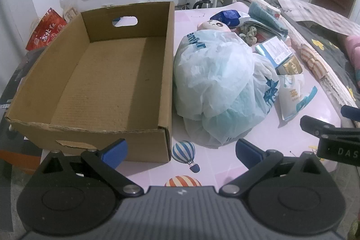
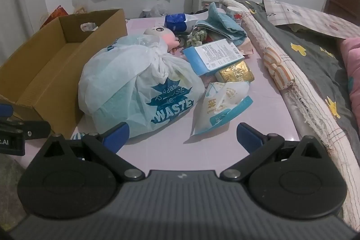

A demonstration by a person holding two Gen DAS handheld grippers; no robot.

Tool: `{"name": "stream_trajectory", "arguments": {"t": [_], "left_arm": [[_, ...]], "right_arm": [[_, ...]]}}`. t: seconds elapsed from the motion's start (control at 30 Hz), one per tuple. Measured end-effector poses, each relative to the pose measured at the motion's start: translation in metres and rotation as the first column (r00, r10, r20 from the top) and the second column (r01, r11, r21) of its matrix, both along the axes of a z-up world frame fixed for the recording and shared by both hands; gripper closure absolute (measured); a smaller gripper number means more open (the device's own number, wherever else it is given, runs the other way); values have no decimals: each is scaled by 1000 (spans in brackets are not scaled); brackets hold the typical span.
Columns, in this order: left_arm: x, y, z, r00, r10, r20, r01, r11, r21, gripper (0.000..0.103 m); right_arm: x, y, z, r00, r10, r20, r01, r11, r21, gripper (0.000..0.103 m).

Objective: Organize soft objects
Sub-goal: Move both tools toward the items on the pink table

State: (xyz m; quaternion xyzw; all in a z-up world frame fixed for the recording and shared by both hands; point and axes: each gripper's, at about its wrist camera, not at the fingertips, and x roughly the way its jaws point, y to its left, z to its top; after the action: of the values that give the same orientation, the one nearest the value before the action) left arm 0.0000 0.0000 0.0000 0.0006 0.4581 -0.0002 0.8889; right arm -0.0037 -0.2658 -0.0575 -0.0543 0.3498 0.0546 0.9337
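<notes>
**Both grippers wide, nothing picked up**

From where I stand, the left hand-held gripper (image 1: 181, 151) hangs over the near edge of the desk (image 1: 202, 172) with its blue pads spread far apart and nothing between them; it looks down at the gap between the cardboard box (image 1: 108, 87) and the tied plastic bag (image 1: 220, 87). The right hand-held gripper (image 2: 182, 135) is just as released, its jaws gaping over bare pink desk in front of the bag and a white-and-blue pouch (image 2: 221, 105).

The box sits on the left part of the desk, its inside bare (a hand slot is cut in its far wall). The bag, bulging and knotted at the top, lies just beside the box's right wall, printed with blue lettering. Behind it a plush doll (image 2: 162, 34) is tucked against the bag's far side. Farther back lie a blue packet (image 2: 176, 21), a folded teal towel (image 2: 222, 25) and a greenish scrunchie (image 2: 198, 36). To the bag's right are a flat blue-and-white box (image 2: 213, 56) and a gold packet (image 2: 235, 74), touching each other. A bed with a grey quilt (image 2: 303, 53) runs along the desk's right side
</notes>
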Motion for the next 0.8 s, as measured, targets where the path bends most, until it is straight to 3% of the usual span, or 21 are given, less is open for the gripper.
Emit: {"name": "stream_trajectory", "arguments": {"t": [0.8], "left_arm": [[0, 0, 0, 1000, 0, 0, 0, 1000, 0, 0]], "right_arm": [[2, 4, -3, 1000, 3, -3, -3, 1000, -15, 1]]}}
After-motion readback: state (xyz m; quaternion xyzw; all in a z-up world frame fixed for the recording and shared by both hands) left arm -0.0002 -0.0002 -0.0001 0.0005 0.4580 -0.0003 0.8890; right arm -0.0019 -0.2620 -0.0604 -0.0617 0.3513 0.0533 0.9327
